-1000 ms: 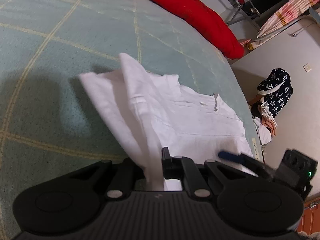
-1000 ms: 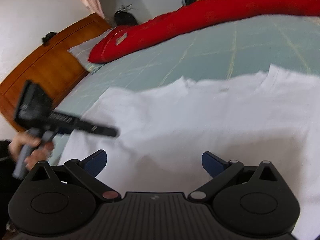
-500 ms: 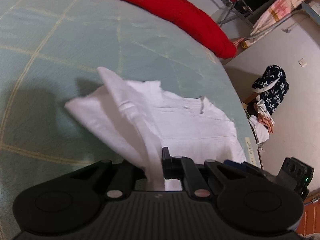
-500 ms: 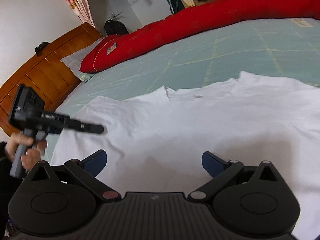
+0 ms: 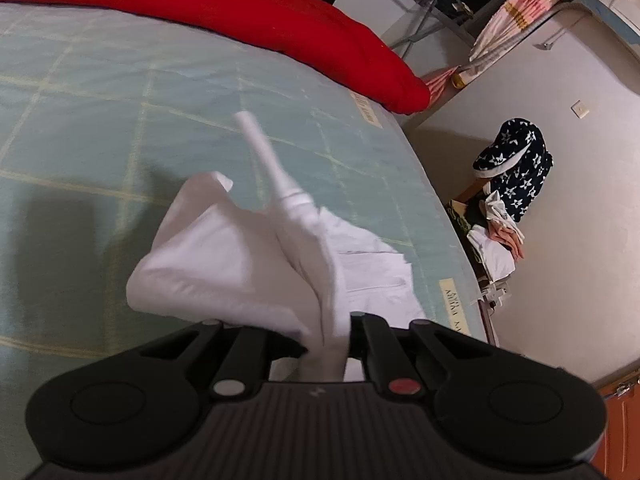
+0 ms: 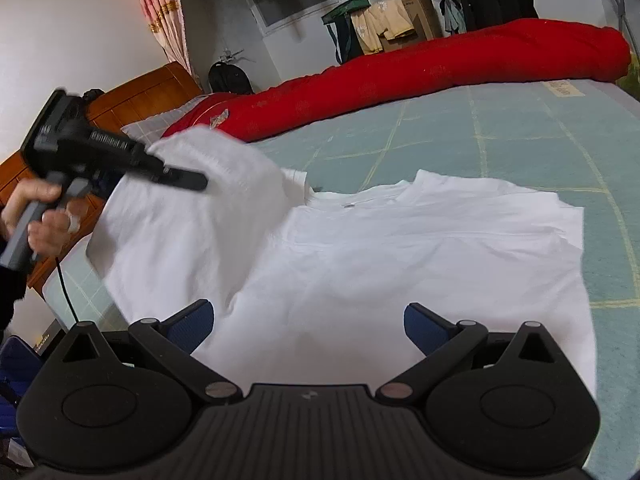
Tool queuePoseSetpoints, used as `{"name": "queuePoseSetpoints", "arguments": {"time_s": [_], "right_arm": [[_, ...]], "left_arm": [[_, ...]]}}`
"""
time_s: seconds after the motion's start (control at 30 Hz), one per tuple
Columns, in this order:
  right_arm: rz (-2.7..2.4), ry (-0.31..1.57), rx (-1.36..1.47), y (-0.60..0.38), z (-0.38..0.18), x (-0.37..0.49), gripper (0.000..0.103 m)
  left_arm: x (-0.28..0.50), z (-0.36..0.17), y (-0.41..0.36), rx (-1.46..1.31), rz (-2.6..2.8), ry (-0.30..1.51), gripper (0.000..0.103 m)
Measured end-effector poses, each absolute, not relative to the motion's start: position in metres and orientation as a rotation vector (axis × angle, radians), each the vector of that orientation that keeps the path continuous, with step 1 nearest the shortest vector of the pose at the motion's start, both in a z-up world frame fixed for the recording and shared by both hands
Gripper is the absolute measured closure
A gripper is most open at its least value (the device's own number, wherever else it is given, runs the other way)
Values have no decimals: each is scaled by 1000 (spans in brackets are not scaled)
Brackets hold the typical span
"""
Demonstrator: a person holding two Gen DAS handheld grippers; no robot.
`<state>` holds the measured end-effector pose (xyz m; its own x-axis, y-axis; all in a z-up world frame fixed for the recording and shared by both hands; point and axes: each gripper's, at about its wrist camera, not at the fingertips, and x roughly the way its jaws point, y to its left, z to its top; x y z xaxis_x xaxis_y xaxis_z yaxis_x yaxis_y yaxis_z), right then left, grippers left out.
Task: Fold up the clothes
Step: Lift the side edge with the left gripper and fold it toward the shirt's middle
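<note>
Pale green grid-lined bedspread [image 6: 500, 136] across everything, long red bolster [image 6: 440, 68] along its far edge. White T-shirt [image 6: 420, 248] spread flat on the bedspread, its left side lifted off the bedspread and bunched. Left gripper [image 5: 334, 334] clamped tight on that raised fold, seen from the right wrist view [image 6: 188, 178] above the bedspread, gripped by a hand [image 6: 40, 216]. Right gripper [image 6: 306, 320] above the shirt's near hem, blue pads wide apart, nothing between them.
</note>
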<state>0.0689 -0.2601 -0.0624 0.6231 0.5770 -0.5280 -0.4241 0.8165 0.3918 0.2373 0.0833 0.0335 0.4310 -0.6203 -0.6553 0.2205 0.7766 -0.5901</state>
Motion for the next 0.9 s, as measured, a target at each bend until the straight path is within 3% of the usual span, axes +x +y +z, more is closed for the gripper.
{"name": "queuePoseSetpoints", "arguments": {"time_s": [0.4,0.9], "right_arm": [[503,644,313,-323,-64,41,0],[401,589,388,-387,-68,10,0]], "left_arm": [[244,50,-6,-452,-530,1018,96],[256,18,-99,-349,-511,1123,96]]}}
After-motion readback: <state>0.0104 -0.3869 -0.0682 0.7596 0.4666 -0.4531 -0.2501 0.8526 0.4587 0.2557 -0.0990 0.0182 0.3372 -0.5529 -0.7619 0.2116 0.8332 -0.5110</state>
